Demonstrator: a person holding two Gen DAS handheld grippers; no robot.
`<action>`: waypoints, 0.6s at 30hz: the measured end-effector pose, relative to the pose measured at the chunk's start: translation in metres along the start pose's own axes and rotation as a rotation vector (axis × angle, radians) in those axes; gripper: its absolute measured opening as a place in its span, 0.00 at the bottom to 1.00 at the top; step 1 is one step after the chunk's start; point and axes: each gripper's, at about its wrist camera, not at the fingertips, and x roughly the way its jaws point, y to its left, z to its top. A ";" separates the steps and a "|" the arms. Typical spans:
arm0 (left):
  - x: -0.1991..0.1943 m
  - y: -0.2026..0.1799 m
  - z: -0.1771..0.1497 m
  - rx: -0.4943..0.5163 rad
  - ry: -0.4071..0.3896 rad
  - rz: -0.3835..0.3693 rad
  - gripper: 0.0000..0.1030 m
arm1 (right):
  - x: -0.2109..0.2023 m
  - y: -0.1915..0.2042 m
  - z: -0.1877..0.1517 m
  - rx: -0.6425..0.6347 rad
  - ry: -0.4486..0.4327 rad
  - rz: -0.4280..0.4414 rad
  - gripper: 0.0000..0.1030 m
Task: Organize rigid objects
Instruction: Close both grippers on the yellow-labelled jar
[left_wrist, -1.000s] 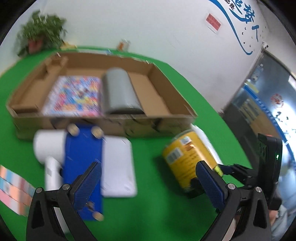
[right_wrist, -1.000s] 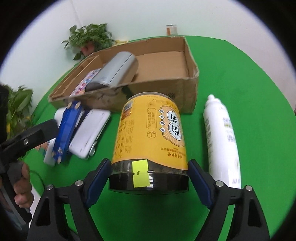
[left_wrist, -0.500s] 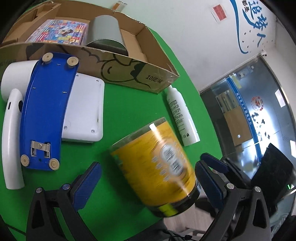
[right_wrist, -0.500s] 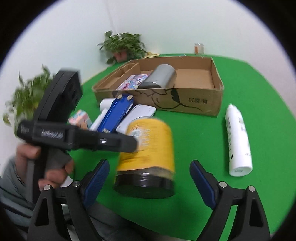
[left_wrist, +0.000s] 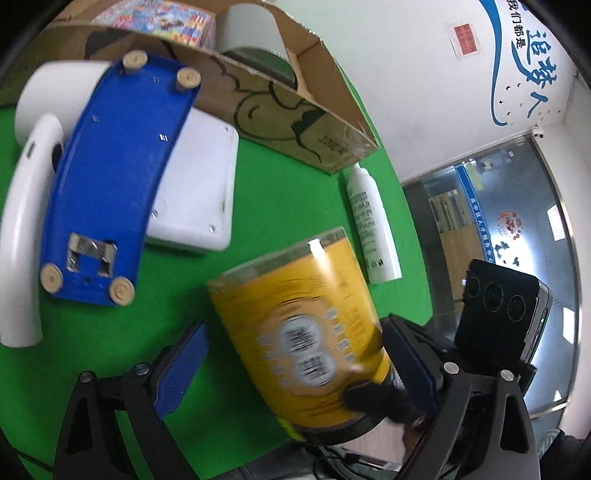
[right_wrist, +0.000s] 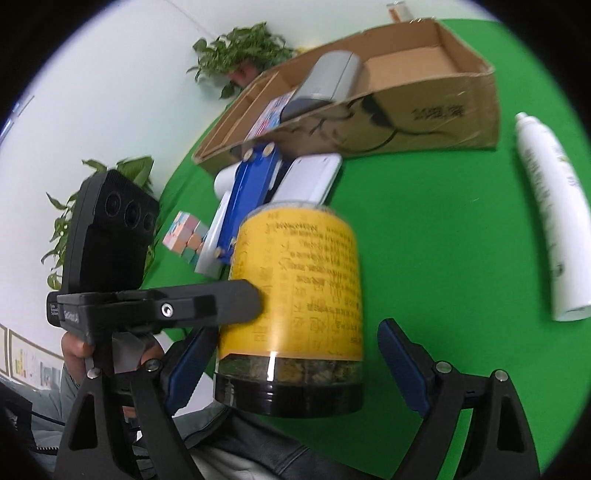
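Two grippers crowd one jar (right_wrist: 295, 288), and that is my worry. The jar is outside the box (right_wrist: 406, 122), well in front of its printed wall, out at the table (right_wrist: 443, 258) edge farthest from the box, lid end down and tipped slightly.

My right gripper (right_wrist: 295, 328) is wide open around the jar's lower part. One pad is close against the jar's side, while the other stands clear with green showing in the gap, so I judge it has no grip. My left gripper (left_wrist: 293, 328) comes in from the other side. Its jaws have just been closing with the jar between them, but they are wide too: one pad is at the jar's wall and the other is well off it. As far as I can tell, neither gripper has hold of anything (the jar is blurred, so I cannot judge contact finely).

The risks as I see them:

- With one finger from each gripper against it and no clamp, a nudge could tip the jar off the edge away from the box and into the lap below.
- The two sets of fingers cross near the jar's base, so closing either could pinch the other instead of the jar.
- A smooth, round wall may slip or spin in a one-sided squeeze.
- If it rolls toward the box, it may strike the bottle (right_wrist: 550, 221) lying near the box's corner.
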 end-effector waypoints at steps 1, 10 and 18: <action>0.004 0.000 0.000 -0.007 0.008 -0.008 0.89 | 0.003 0.003 -0.001 -0.001 0.013 0.002 0.83; 0.012 0.003 0.003 -0.023 0.001 -0.013 0.89 | 0.010 0.031 -0.014 -0.068 0.006 -0.139 0.83; 0.008 -0.011 0.006 0.057 -0.040 0.031 0.86 | 0.008 0.029 -0.013 -0.056 -0.033 -0.147 0.83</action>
